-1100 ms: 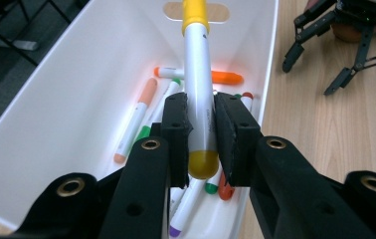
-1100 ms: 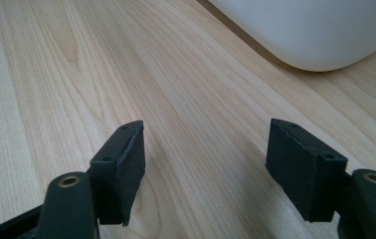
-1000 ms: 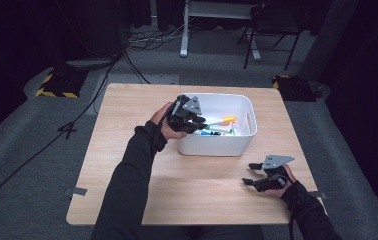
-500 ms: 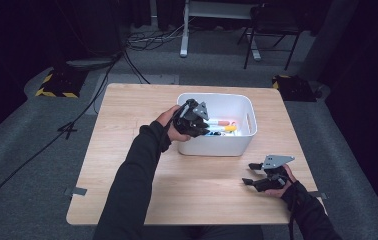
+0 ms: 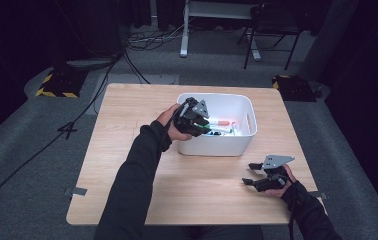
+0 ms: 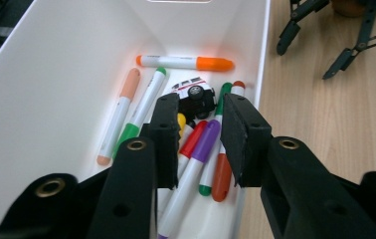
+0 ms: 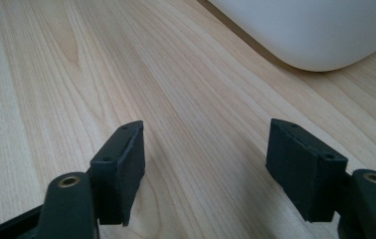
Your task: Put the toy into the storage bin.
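jaws of your left gripper (image 6: 197,144) have just been parting, nothing clamped; markers (image 6: 196,154) lie below in the white bin (image 6: 42,94), long axes running away from you. right gripper (image 5: 262,176) idles wide near the surface's right edge.

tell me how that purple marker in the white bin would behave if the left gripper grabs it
The purple marker looks like a stiff, smooth plastic barrel, so probably light but slippery between the pads. Being round, it would likely roll if nudged. It lies packed against other markers in the white bin, so neighbours may shift with it.
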Demonstrator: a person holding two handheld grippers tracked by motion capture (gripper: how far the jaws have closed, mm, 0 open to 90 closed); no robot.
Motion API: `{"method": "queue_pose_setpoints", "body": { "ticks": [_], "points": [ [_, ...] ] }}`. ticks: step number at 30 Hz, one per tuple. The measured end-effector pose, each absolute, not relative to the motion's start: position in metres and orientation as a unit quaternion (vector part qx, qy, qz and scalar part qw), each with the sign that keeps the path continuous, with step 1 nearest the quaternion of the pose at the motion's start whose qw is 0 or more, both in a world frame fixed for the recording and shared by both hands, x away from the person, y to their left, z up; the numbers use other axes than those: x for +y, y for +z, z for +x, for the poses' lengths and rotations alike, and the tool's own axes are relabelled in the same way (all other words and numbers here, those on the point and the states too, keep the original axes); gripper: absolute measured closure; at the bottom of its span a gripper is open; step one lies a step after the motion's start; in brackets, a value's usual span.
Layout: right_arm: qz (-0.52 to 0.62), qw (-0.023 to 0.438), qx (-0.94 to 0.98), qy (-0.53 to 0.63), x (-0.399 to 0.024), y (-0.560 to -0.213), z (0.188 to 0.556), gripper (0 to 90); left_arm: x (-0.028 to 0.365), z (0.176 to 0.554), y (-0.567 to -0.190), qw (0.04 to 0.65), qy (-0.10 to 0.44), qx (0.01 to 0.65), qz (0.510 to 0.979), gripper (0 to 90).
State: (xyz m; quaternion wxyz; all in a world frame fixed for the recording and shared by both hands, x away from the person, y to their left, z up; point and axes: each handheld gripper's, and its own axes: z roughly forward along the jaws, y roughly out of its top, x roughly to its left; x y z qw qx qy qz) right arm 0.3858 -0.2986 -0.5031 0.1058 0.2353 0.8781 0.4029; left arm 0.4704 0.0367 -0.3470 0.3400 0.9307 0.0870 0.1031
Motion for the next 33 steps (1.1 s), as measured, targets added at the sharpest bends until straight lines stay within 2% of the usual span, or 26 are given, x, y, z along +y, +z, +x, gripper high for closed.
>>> {"method": "queue_pose_setpoints", "body": {
  "ticks": [7,14,20,27,33],
  "points": [
    [0.236,0.105,0.878,0.403,-0.299,-0.503,0.386,32.0,0.052,0.470,-0.345,0.362,0.124,0.114,0.917,55.7],
    [0.236,0.105,0.878,0.403,-0.299,-0.503,0.386,32.0,0.075,0.464,-0.339,0.394,0.162,0.165,0.889,36.4],
    [0.236,0.105,0.878,0.403,-0.299,-0.503,0.386,32.0,0.094,0.450,-0.335,0.385,0.200,0.199,0.879,20.0],
    [0.237,0.103,0.877,0.404,-0.299,-0.503,0.386,32.0,0.124,0.430,-0.338,0.391,0.231,0.224,0.862,16.6],
    [0.239,0.102,0.877,0.403,-0.299,-0.503,0.386,32.0,0.149,0.417,-0.348,0.395,0.233,0.240,0.855,16.1]
  ]
}}
